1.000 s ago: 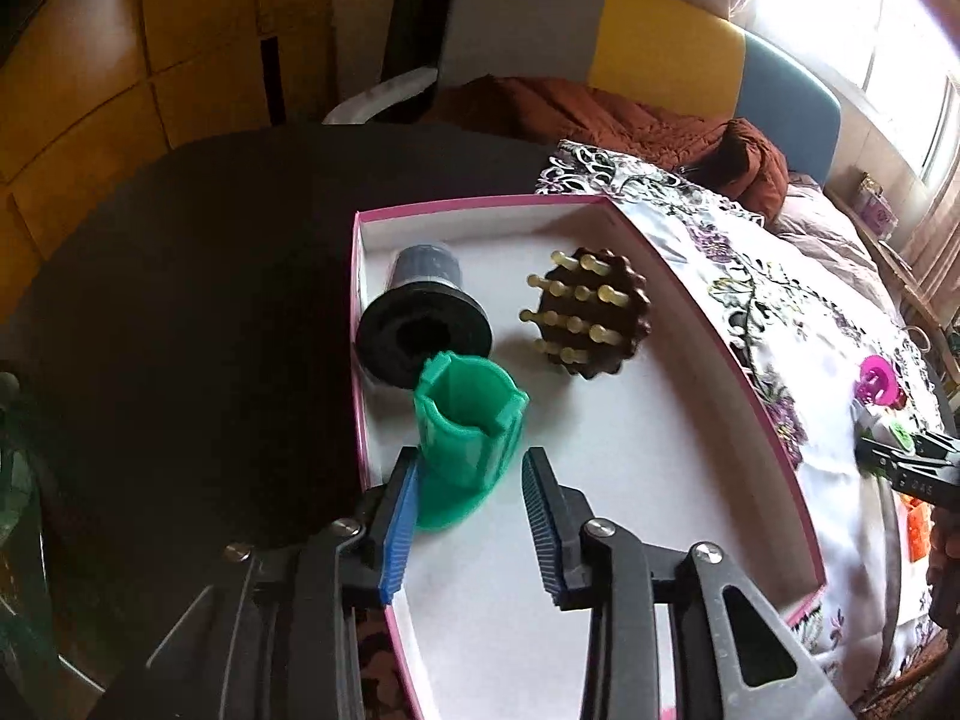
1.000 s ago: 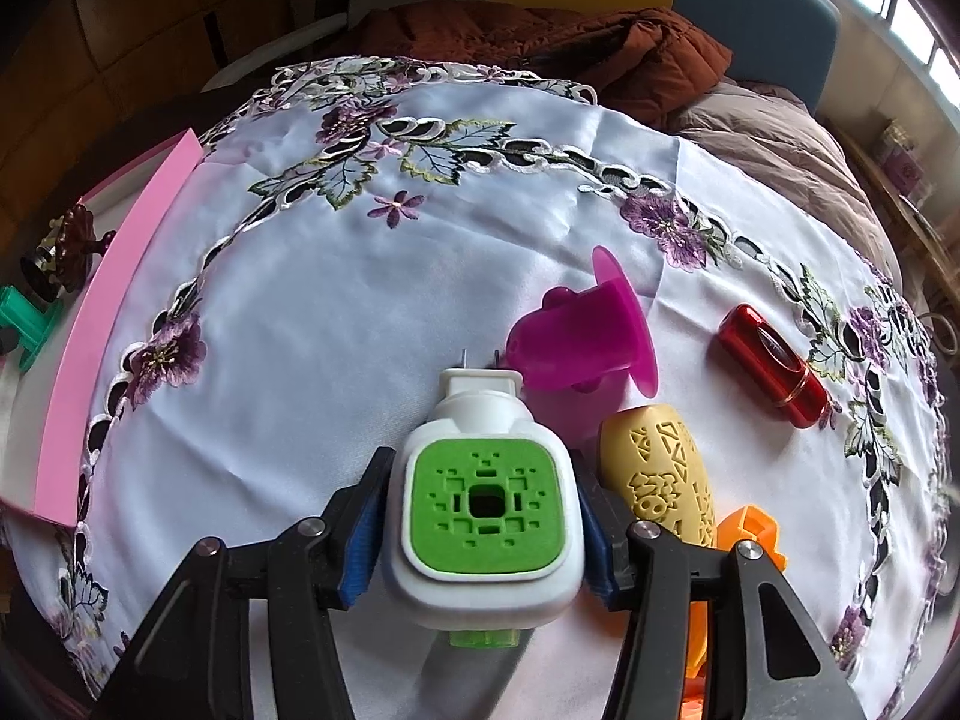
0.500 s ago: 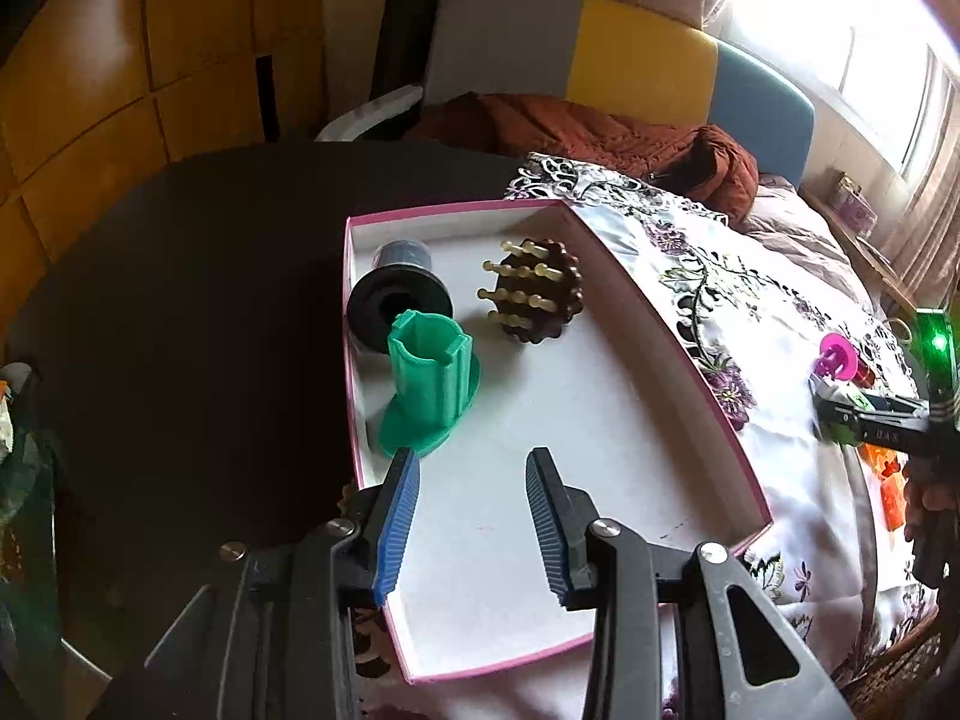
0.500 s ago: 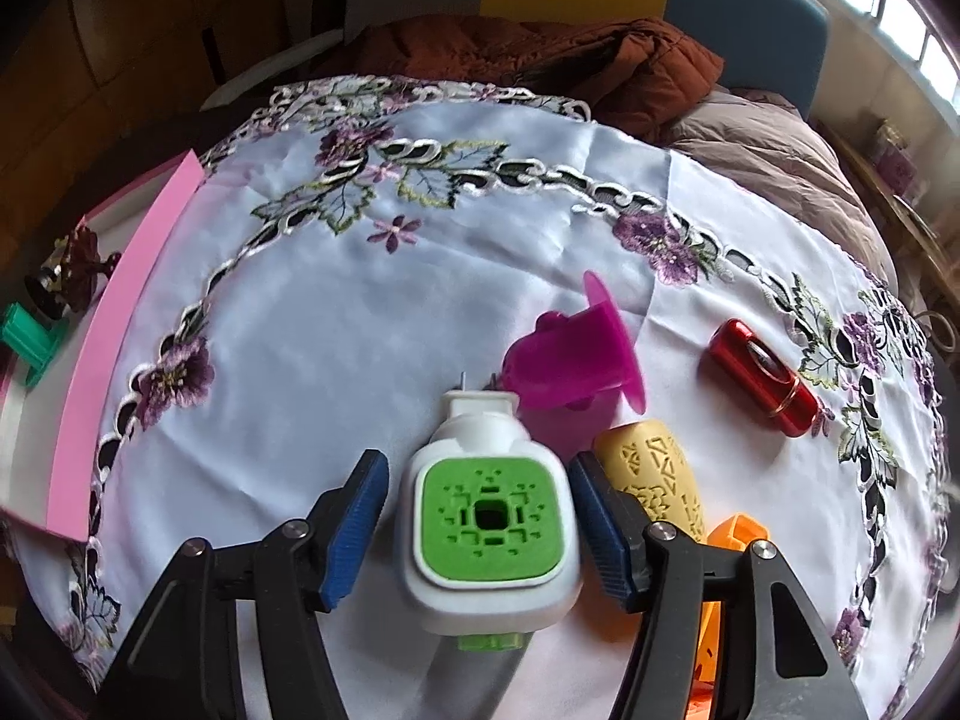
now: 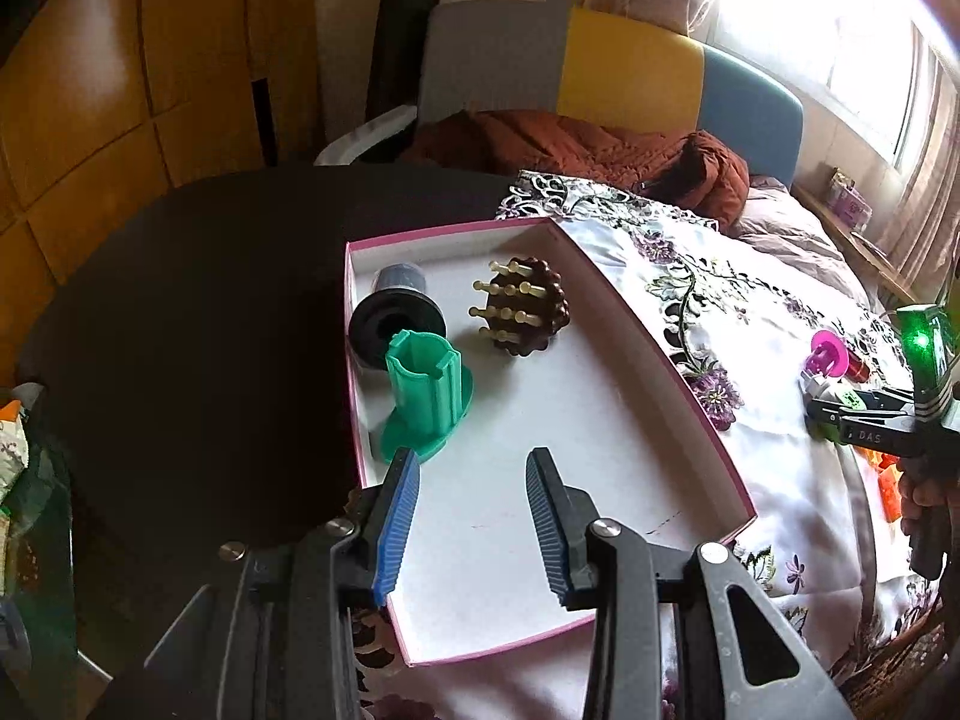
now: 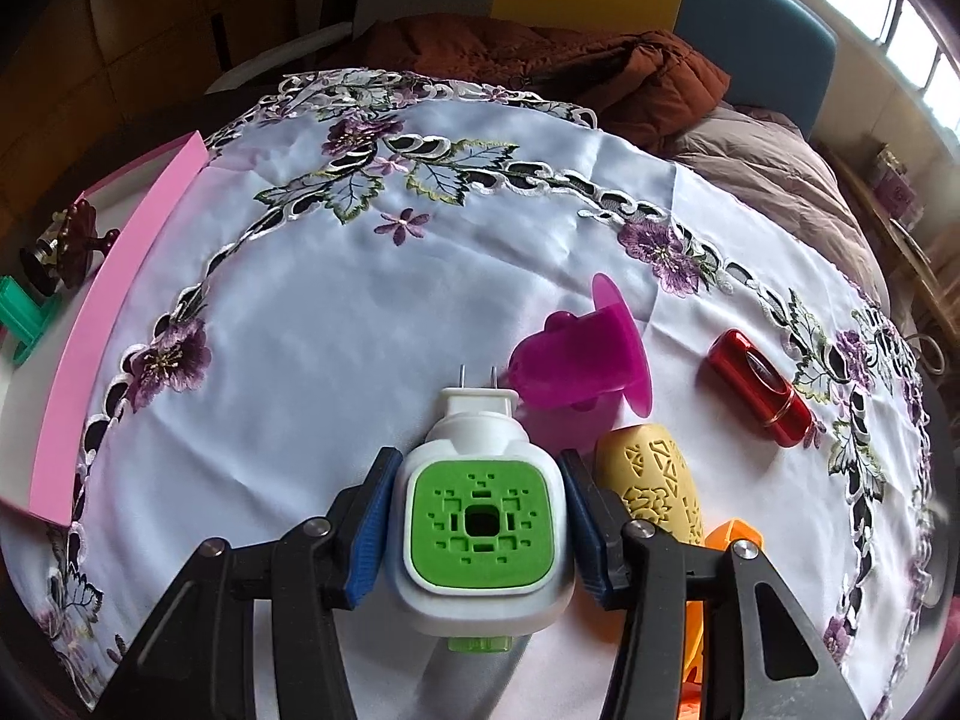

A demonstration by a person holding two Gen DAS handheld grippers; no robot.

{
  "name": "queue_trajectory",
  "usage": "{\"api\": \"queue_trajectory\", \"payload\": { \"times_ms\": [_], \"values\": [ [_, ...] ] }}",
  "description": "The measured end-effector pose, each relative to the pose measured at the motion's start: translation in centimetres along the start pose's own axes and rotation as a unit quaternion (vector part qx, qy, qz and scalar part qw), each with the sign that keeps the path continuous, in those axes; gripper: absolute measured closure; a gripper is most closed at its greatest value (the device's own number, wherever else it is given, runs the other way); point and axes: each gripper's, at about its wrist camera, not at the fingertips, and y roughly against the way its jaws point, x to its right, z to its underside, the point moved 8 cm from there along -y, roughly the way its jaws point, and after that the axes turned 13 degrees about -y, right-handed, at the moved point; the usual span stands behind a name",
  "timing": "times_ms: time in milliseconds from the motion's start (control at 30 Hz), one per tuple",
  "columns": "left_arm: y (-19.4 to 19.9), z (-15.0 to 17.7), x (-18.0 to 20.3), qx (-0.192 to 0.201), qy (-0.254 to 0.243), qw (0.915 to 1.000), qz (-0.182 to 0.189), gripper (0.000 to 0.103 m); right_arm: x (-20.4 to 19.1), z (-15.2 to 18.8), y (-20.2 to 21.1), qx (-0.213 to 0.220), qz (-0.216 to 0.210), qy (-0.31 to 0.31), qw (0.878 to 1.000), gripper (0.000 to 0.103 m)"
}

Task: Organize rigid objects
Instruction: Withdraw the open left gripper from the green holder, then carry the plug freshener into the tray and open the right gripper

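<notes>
My left gripper (image 5: 473, 516) is open and empty above the near part of the pink-edged white box (image 5: 648, 354). In the box stand a green flanged cup (image 5: 425, 390), a black flanged cup (image 5: 393, 318) and a brown peg disc (image 5: 522, 312). My right gripper (image 6: 477, 516) has its blue pads against the sides of a white and green plug-in device (image 6: 480, 522) on the embroidered cloth (image 6: 312, 324). Just beyond it lie a magenta flanged cup (image 6: 576, 360), a yellow patterned cylinder (image 6: 657, 486), a red cylinder (image 6: 759, 384) and an orange piece (image 6: 729, 540).
The box lies on a round table, half dark top (image 5: 198, 324), half white cloth. Its pink wall (image 6: 114, 312) shows at the left in the right wrist view. A brown jacket (image 6: 540, 66) lies on a chair behind the table. The right gripper also shows at the right edge of the left wrist view (image 5: 864, 420).
My left gripper has drawn back from the green cup, leaving it standing in the box. My right gripper opened briefly around the plug-in device and has closed on its sides again.
</notes>
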Motion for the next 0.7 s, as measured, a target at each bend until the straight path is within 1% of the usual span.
{"api": "queue_trajectory", "payload": {
  "times_ms": [200,367,467,533,700],
  "values": [
    [0.4,0.1,-0.6,0.004,0.005,1.0000,-0.003,0.066,0.0,-0.2,0.2,0.004,-0.002,-0.007,1.000,0.051],
    [0.5,0.5,-1.7,0.004,0.016,0.9999,-0.003,0.066,-1.0,-0.8,1.8,0.015,-0.031,-0.030,0.999,0.051],
    [0.4,0.9,-2.5,0.004,0.027,0.9996,-0.005,0.066,-3.4,-1.2,3.6,0.033,-0.055,-0.025,0.998,0.051],
    [0.3,1.2,-3.2,0.004,0.038,0.9993,-0.005,0.066,-5.7,-1.6,5.1,0.044,-0.072,-0.007,0.996,0.051],
    [0.5,1.6,-4.3,0.008,0.054,0.9985,-0.006,0.066,-12.9,-2.3,8.3,0.067,-0.126,0.051,0.988,0.051]
  ]
}}
